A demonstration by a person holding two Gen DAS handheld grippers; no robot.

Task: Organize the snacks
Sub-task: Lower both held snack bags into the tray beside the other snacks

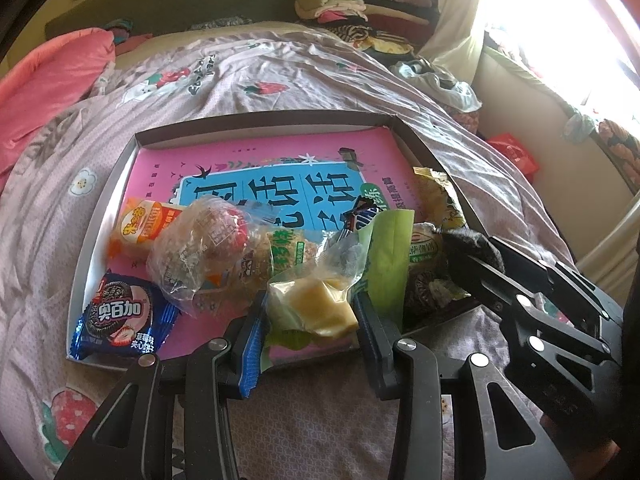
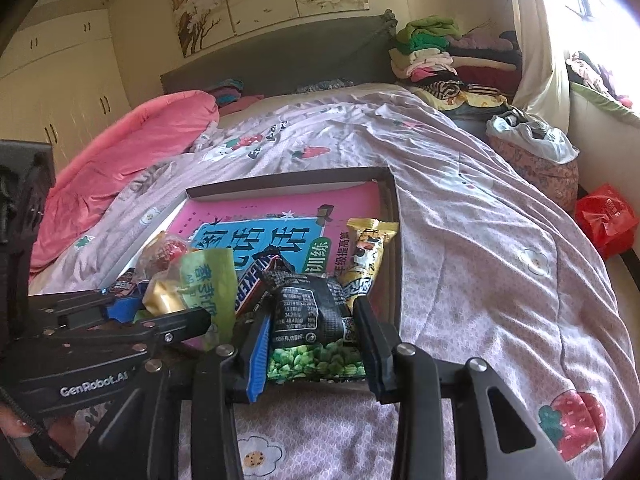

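Observation:
A shallow dark box (image 1: 260, 120) lies on the bed with a pink book (image 1: 280, 160) in it and several snacks at its near end. My left gripper (image 1: 310, 320) is shut on a clear packet with a yellow cake (image 1: 316, 308) at the box's front edge. My right gripper (image 2: 314, 340) is shut on a black and green pea packet (image 2: 312, 320) at the box's near right corner (image 2: 394, 280). Loose in the box are a blue cookie pack (image 1: 120, 320), an orange pack (image 1: 140, 224), a clear wrapped pastry (image 1: 196, 248), a Snickers bar (image 2: 256, 280) and a yellow pack (image 2: 366, 260).
The box rests on a lilac strawberry-print quilt (image 2: 480, 240). A pink duvet (image 2: 132, 148) lies at the left. Folded clothes (image 2: 432, 52) are piled at the headboard. A white plastic bag (image 2: 528, 132) and a red bag (image 2: 604, 220) sit to the right, by the window.

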